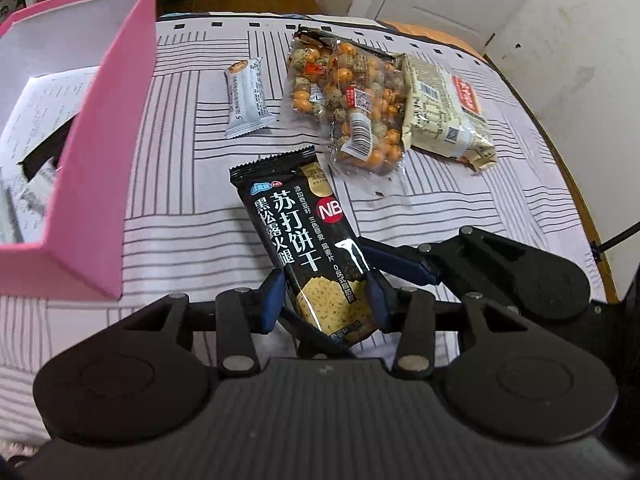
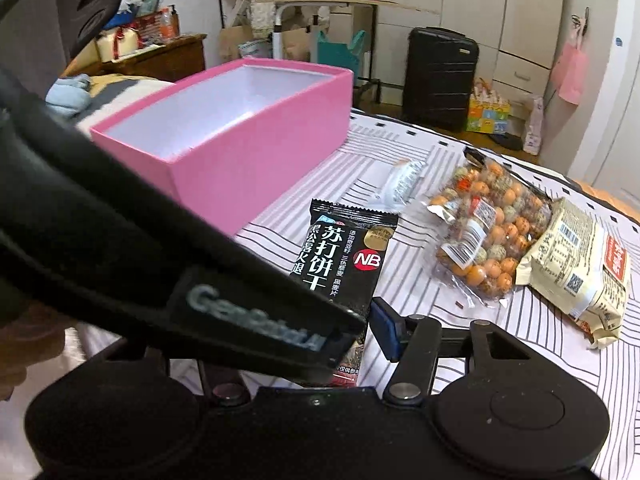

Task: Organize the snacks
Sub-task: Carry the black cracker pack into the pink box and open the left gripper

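Nearest the lens, lower centre of the left wrist view: left hand-held gripper point(image 1: 325, 300), blue fingers point(image 1: 272, 300) closed to a narrow gap and pressed against both long edges of the black cracker packet point(image 1: 304, 248). Packet gripped at its lower end, upper end pointing toward upper left, raised at a tilt above the striped worktop point(image 1: 180, 208). Right of the packet, at mid-right of the same view: one blue finger of the right hand-held gripper point(image 2: 356, 340) reaching toward the packet's right edge. Right wrist view: one blue finger point(image 2: 386, 332) just beside the packet's right edge, second finger hidden behind the left unit's black body; opening width cannot be determined. Left side of frame: open pink box point(image 1: 100, 200), white interior, printed paper point(image 1: 36, 112) on its floor. Upper centre, flat on the worktop: small white wrapped snack point(image 1: 246, 96); to its right, clear bag of orange and speckled balls point(image 1: 352, 96); touching that bag's right edge, beige packet point(image 1: 444, 108) with red label.
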Available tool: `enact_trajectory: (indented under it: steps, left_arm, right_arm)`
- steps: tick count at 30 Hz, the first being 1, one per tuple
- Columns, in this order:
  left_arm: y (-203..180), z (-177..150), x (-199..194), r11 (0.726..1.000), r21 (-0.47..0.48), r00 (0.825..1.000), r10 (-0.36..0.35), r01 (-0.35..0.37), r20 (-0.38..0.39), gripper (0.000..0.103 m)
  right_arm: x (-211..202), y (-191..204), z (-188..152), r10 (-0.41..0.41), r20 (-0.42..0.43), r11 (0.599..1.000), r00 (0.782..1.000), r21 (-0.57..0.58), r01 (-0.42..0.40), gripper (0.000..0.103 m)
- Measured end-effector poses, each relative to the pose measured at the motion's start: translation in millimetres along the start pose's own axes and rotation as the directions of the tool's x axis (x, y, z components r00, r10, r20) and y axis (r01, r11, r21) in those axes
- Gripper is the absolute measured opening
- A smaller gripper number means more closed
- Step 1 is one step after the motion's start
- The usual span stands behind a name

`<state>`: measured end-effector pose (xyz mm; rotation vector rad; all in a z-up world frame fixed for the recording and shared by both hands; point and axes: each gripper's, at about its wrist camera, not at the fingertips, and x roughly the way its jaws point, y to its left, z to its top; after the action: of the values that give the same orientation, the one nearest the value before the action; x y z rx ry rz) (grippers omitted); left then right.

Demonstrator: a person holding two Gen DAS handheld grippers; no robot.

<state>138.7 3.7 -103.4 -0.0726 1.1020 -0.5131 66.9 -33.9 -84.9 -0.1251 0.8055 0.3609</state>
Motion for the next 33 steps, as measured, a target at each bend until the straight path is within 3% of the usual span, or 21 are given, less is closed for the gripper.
enact_trajectory:
  steps: [7, 16, 21, 26, 33]
  left_arm:
    - [4, -1, -49, 0.999, -0.026, 0.999, -0.021, 0.022, 0.028, 0.042]
    - [19, 9, -128, 0.997, -0.067, 0.985, 0.036, -0.025, 0.17, 0.042]
    - [40, 18, -157, 0.991, -0.1, 0.964, 0.111, -0.089, 0.243, 0.042]
    - [70, 33, -170, 0.978, -0.164, 0.952, 0.168, -0.129, 0.256, 0.042]
    - [129, 60, -142, 0.946, -0.303, 0.947, 0.198, -0.117, 0.252, 0.042]
  right_arm:
    - [-38, 20, 20, 0.034, 0.055, 0.996, 0.998, -0.089, -0.029, 0.062]
    - [-58, 50, 78, 0.108, 0.15, 0.973, 0.983, -0.219, -0.074, 0.062]
    - [-44, 63, 115, 0.165, 0.134, 0.965, 0.977, -0.228, -0.132, 0.062]
    - [-17, 73, 140, 0.221, 0.106, 0.947, 0.97, -0.262, -0.187, 0.062]
    - [51, 78, 162, 0.231, 0.04, 0.909, 0.972, -0.365, -0.201, 0.062]
